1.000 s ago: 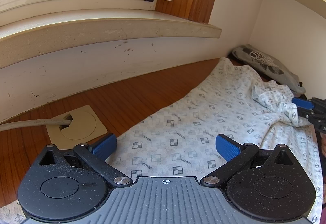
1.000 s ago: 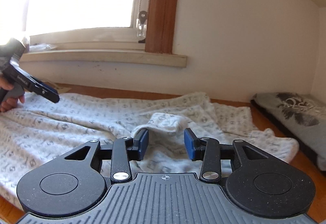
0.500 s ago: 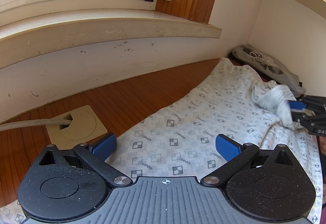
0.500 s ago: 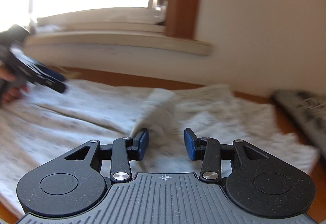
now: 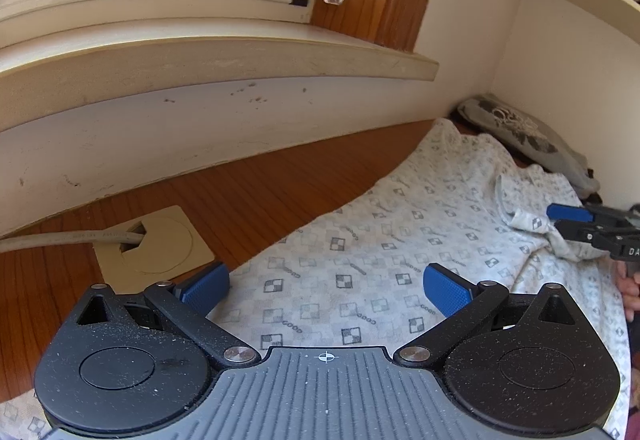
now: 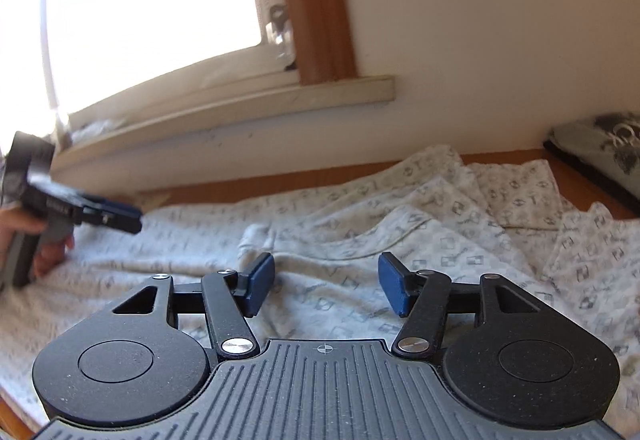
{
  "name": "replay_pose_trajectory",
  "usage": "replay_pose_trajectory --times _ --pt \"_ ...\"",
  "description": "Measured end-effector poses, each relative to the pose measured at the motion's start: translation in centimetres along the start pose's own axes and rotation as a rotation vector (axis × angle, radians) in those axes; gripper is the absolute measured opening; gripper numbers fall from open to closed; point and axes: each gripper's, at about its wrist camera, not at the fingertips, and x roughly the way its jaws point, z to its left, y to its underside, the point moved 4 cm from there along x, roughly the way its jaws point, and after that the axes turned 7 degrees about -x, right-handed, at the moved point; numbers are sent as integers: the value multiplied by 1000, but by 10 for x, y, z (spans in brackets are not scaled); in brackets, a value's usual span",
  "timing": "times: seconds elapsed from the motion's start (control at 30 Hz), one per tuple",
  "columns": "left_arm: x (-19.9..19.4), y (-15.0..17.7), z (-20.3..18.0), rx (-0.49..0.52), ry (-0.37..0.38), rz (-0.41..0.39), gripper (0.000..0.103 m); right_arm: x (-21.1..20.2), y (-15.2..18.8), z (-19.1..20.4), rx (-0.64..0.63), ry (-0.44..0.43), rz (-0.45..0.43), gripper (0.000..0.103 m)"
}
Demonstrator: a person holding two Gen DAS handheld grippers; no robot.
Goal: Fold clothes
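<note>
A white garment (image 5: pixel 360 240) printed with small grey checks lies spread across the wooden table (image 5: pixel 280 192). My left gripper (image 5: pixel 326 288) hovers over its near part, open, with nothing between the blue pads. In the right wrist view that left gripper (image 6: pixel 132 216) sits at the far left, above the cloth. My right gripper (image 6: pixel 326 282) has its jaws opening wide over the rumpled garment (image 6: pixel 400 232), and the cloth lies loose beneath them, not pinched. In the left wrist view the right gripper (image 5: pixel 560 224) reaches in from the right edge, beside a folded-over flap of the garment.
A folded grey garment with a dark print (image 5: pixel 520 136) lies in the back right corner by the wall. A beige cable plate (image 5: pixel 160 244) with a grey cable (image 5: pixel 60 240) sits at the left. The window sill (image 5: pixel 200 60) overhangs the far side. A hand (image 6: pixel 48 252) holds the left gripper.
The right gripper swung a flap of the garment sideways, rolled, then widened its jaws and let the cloth drop. The left gripper stayed where it was.
</note>
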Motion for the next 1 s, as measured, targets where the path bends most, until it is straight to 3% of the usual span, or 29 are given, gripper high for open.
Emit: replay_pose_trajectory --times 0.13,0.2,0.3,0.33,0.37,0.43,0.63,0.7,0.83,1.0 --pt "-5 -8 -8 -58 -28 -23 103 -8 0 -4 29 -10 -58 58" --pt "-9 -12 -24 -93 69 -26 101 -11 1 -6 42 2 -75 59" --pt "0 -13 -54 -143 156 10 86 -13 1 -10 72 23 -91 59" --pt "5 -13 -64 -159 178 20 75 -12 1 -11 79 22 -89 59" --pt "10 -13 -74 -175 200 31 73 -12 1 -11 78 13 -87 59" --pt "25 -11 -92 -207 249 68 72 -12 2 -11 74 -3 -84 64" --pt "62 -10 -121 -295 300 131 72 -21 2 -15 105 2 -144 65" --pt "69 -11 -126 -298 305 138 67 -23 3 -17 116 4 -158 65" --pt "73 -11 -135 -278 297 120 31 -24 2 -17 115 -6 -158 65" --pt "71 -11 -143 -213 283 93 24 -27 2 -17 118 -7 -158 66"
